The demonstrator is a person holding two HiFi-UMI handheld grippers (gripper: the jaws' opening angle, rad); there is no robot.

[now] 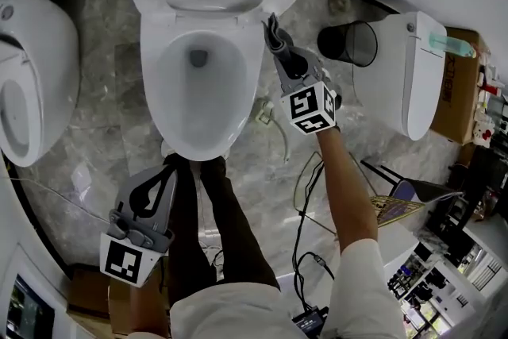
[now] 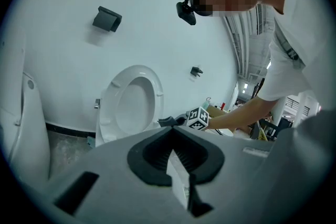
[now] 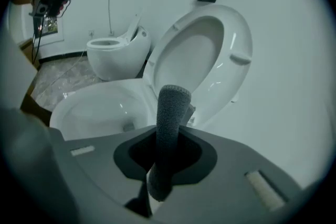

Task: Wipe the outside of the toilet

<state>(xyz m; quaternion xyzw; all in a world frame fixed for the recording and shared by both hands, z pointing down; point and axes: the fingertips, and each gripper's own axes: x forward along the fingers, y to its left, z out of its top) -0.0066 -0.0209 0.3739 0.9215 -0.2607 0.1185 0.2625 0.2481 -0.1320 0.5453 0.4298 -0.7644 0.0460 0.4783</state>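
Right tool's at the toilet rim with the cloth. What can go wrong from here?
1. The grey cloth in the right tool is by the rim of the open bowl. A slip inward could dip it into the bowl instead of wiping the outside.
2. The black bin stands near the right forearm, so a wide sweep may knock it.
3. Cables lie on the floor by the feet, and a step right could snag them.

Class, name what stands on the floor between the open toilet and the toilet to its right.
A dark round bin stands there, shown in the head view.
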